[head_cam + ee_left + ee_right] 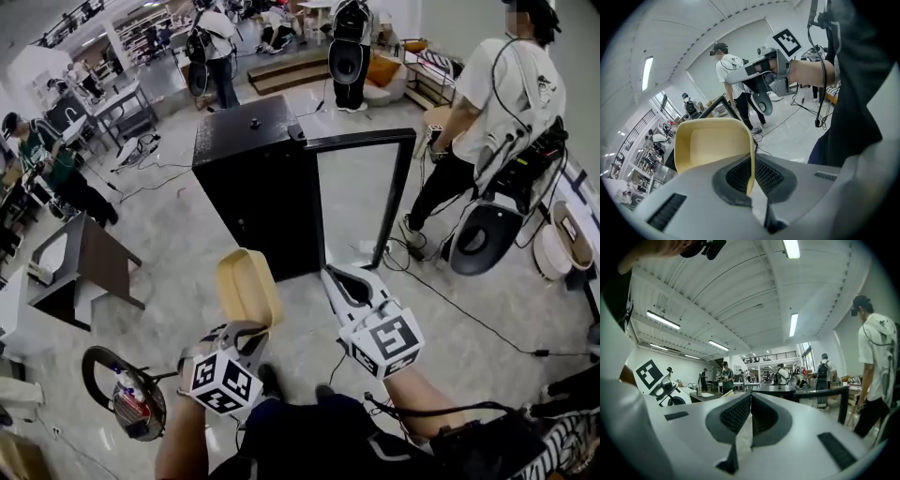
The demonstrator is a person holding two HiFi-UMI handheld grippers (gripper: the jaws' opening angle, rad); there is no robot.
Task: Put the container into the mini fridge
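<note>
The container point(248, 284) is a pale yellow, empty tub, held up on edge in front of me. My left gripper point(249, 328) is shut on its rim; in the left gripper view the container point(708, 143) has its thin wall pinched between the pads, at my left gripper point(751, 165). The black mini fridge point(251, 173) stands on the floor ahead with its door point(364, 195) swung open to the right. My right gripper point(336, 281) hovers beside the container, shut and empty. In its own view my right gripper point(750, 401) points level at the fridge top point(785, 390).
A person point(502, 103) wearing equipment stands right of the open door. Cables point(469, 314) trail over the floor there. A dark low table point(94, 262) is at the left, a round wire-framed object point(127, 394) at the lower left, and a white bucket point(562, 246) at the far right.
</note>
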